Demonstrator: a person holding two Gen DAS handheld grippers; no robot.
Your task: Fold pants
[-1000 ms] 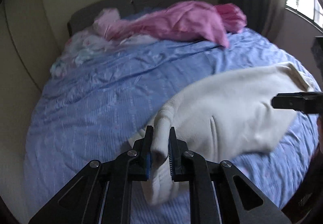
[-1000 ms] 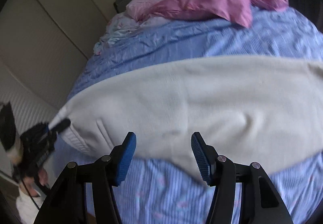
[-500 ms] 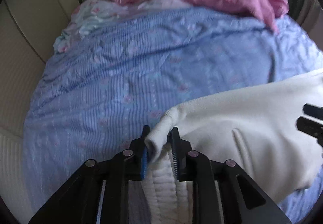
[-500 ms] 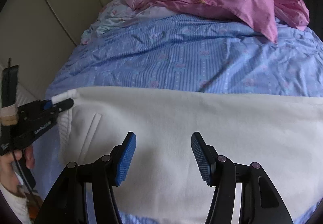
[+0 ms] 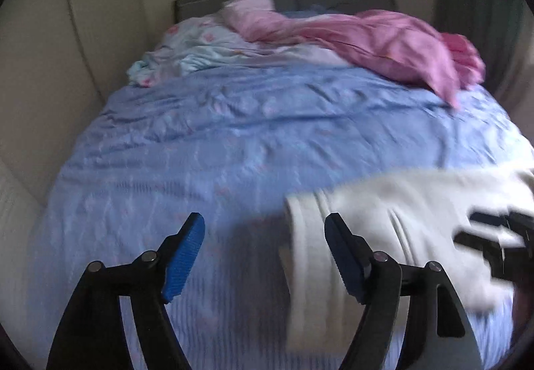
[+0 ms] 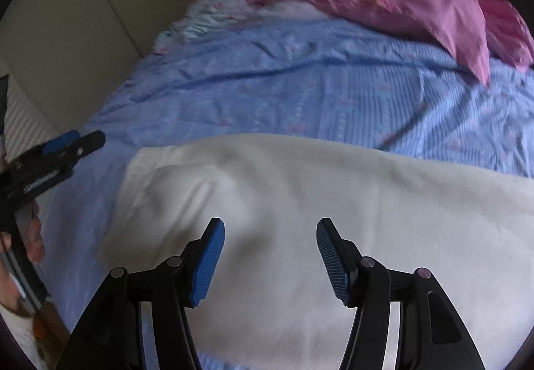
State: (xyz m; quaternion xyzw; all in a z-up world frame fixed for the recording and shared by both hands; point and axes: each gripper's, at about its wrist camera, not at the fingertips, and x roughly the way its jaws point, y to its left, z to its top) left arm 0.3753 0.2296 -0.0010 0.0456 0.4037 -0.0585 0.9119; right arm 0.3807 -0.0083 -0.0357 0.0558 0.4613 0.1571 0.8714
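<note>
**Pants flat, both tongs empty**

The cream pants (image 6: 300,219) lie flat on the blue bed (image 6: 300,86), long axis running 9 to 3 before you. Your right tongs (image 6: 270,256) gape directly over them, nearer. Your left tongs (image 5: 263,256) gape empty, waistband at 2.

Lighting: we are seeing dim, soft daylight, brightest on the cream pants (image 6: 333,203). Blur: motion is smearing the left view, especially the right gripper (image 5: 494,236). Distortion: fisheye is bending the bed (image 5: 233,136); corners are vignetting black.
</note>
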